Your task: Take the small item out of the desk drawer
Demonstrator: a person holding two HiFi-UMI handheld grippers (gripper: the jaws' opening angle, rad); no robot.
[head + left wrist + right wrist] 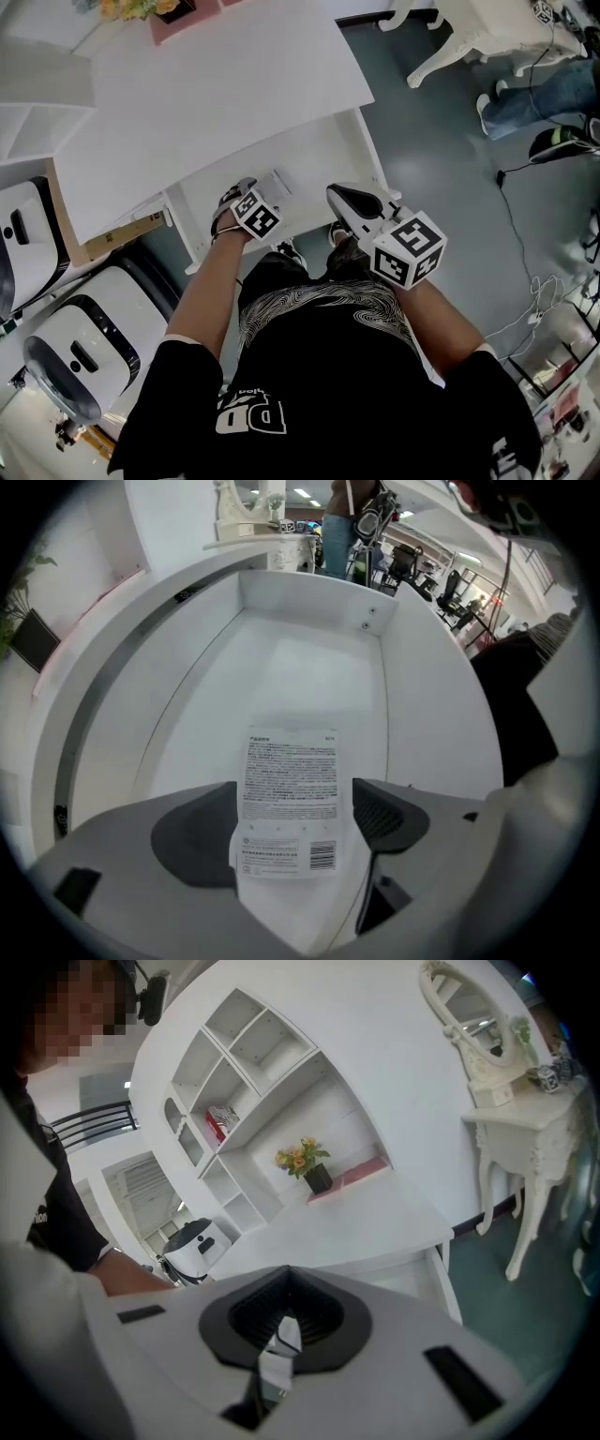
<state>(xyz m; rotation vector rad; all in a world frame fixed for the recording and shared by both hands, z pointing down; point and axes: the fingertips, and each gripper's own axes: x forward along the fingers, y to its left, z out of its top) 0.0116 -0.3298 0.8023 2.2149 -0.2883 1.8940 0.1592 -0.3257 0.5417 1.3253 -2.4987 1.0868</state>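
My left gripper (295, 813) points down into the open drawer (309, 658), fingers apart on either side of the white printed packet (289, 780) lying on the drawer floor. It looks light, thin and floppy, perhaps slick, so I'd pinch it across its width. My right gripper (281, 1321) waits with fingers together, the white bench (216, 84) is bare near the drawer, and cables (511, 220) trail over the grey floor (441, 141).

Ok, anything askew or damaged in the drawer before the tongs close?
Nothing stands out. The white printed packet lies intact on the floor of the open white desk drawer, roughly square to its walls, between the open jaws of the left tongs.
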